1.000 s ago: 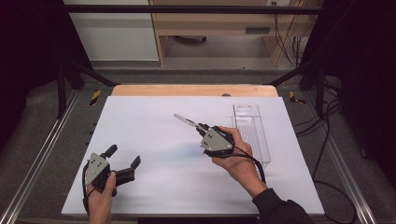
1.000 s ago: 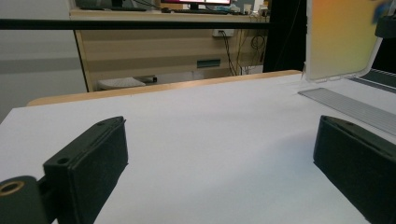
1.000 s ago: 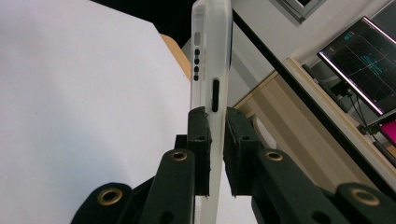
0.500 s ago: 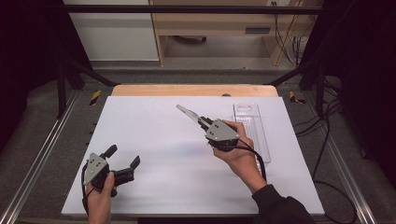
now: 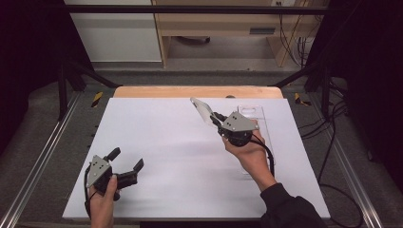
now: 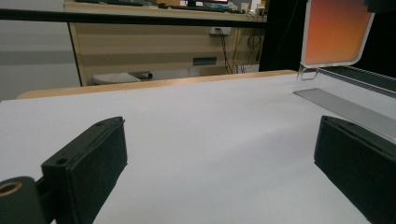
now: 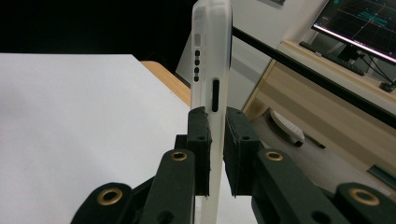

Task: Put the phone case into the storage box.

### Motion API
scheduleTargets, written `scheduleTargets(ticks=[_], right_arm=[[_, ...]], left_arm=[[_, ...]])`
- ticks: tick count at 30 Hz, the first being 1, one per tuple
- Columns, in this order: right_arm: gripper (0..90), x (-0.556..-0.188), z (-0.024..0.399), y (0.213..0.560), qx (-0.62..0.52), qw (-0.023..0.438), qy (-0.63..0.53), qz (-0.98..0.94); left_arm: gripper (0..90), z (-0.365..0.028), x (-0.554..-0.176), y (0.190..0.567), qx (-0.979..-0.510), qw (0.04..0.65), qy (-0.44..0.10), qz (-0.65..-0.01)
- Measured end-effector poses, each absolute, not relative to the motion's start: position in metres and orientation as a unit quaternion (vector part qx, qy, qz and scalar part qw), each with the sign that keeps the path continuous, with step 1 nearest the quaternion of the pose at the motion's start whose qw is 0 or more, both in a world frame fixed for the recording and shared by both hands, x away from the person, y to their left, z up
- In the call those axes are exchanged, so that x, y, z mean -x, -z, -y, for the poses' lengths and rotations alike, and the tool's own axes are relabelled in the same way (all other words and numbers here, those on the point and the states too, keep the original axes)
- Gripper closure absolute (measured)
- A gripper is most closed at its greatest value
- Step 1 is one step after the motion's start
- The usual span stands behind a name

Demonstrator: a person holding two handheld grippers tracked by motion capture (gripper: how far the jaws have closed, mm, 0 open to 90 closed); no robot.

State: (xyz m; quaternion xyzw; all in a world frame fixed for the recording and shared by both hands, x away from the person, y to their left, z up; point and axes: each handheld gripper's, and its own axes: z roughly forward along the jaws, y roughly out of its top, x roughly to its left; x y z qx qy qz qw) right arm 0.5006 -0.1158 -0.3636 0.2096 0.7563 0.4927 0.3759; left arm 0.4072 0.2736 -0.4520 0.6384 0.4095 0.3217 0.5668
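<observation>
My right gripper (image 5: 216, 118) is shut on a translucent white phone case (image 5: 202, 110), held above the table's far middle with the case pointing up and to the far left. In the right gripper view the case (image 7: 212, 56) stands edge-on, its lower edge pinched between the two black pads (image 7: 200, 140), button cutouts facing me. From the left gripper view the case (image 6: 334, 32) glows orange at the top right. My left gripper (image 5: 126, 159) rests at the near left of the white table (image 5: 166, 142), open, with nothing between its jaws (image 6: 219, 154).
A long clear plastic tray (image 5: 261, 137) lies along the right side of the table, partly under my right hand; it also appears in the left gripper view (image 6: 345, 105). A wooden strip (image 5: 190, 91) borders the far edge. Metal rails run down both sides.
My right gripper has carried the phone case to the right and slightly up, closer to the clear tray. The left gripper has stayed put.
</observation>
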Motion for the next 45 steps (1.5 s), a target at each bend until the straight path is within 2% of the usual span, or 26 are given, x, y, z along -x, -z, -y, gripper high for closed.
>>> scheduleTargets(ticks=[23, 45], right_arm=[[81.8, -0.521, 0.143, 0.361, -0.277, 0.326, -0.541, -0.724], [81.7, -0.534, 0.181, 0.353, -0.326, 0.327, -0.545, -0.7]], left_arm=[[1.5, -0.273, -0.407, 0.453, -0.64, 0.576, -0.308, -0.405], [1.6, -0.276, -0.409, 0.454, -0.636, 0.578, -0.303, -0.41]])
